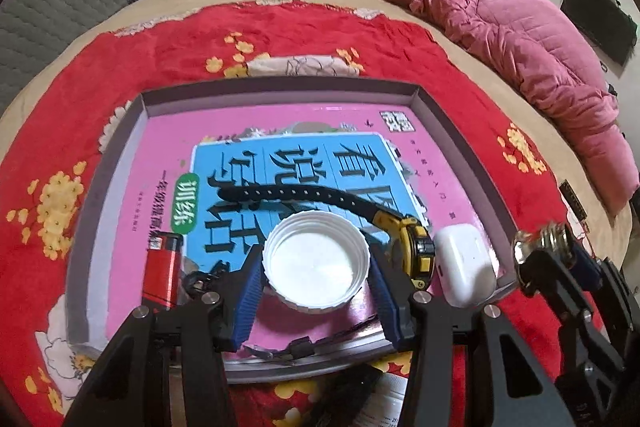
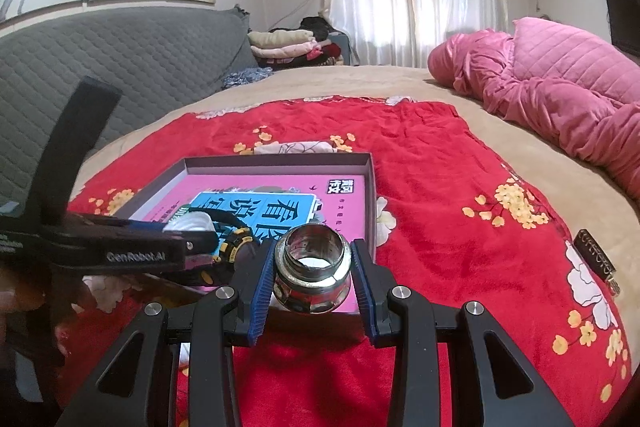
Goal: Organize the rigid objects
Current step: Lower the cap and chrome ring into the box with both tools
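Left gripper (image 1: 316,273) clamps the white lid (image 1: 316,269) over the crowded tray (image 1: 432,107); dropping it could knock the earbud case (image 1: 464,267). Right gripper (image 2: 312,267) pinches a metal fitting (image 2: 314,267) at the tray edge; it could slip off.

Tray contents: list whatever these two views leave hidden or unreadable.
- Left wrist view: dark metal piece beside the lighter, half covered by the left gripper; unidentifiable.
- Left wrist view: dark strap-like thing at the tray's near wall, hidden by the fingers.
- Right wrist view: the tray's left part, behind the left gripper.
- Book's small print: too small.

book (image 1: 320,163) in tray (image 1: 280,95) — lighter (image 1: 162,267) left, case (image 1: 464,267) right
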`<control>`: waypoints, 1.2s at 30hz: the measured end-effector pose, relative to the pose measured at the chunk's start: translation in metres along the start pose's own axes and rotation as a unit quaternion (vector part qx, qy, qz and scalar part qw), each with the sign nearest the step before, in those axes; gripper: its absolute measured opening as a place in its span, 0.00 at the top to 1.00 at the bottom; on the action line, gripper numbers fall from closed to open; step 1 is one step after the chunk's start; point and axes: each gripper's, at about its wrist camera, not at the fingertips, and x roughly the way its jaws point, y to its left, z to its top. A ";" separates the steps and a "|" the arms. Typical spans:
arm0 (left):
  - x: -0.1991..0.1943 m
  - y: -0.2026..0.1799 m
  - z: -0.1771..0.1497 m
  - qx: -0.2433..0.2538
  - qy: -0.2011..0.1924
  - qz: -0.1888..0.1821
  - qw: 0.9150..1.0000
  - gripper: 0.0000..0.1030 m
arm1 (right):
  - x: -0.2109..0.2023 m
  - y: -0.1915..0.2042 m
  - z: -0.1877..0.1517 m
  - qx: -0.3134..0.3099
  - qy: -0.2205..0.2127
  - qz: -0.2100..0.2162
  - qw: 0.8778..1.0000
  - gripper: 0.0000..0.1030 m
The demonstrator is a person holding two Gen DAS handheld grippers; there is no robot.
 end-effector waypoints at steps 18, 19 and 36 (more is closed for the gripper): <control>0.010 0.000 -0.002 0.004 0.014 -0.005 1.000 0.51 | 0.011 0.003 -0.001 -0.014 0.012 0.003 1.000 0.63; 0.010 -0.001 -0.002 0.005 0.014 -0.005 1.000 0.51 | 0.012 0.004 -0.001 -0.015 0.012 0.003 1.000 0.63; 0.012 -0.010 -0.004 0.034 0.015 0.015 0.999 0.51 | 0.028 0.000 -0.004 -0.014 0.021 -0.004 1.000 0.63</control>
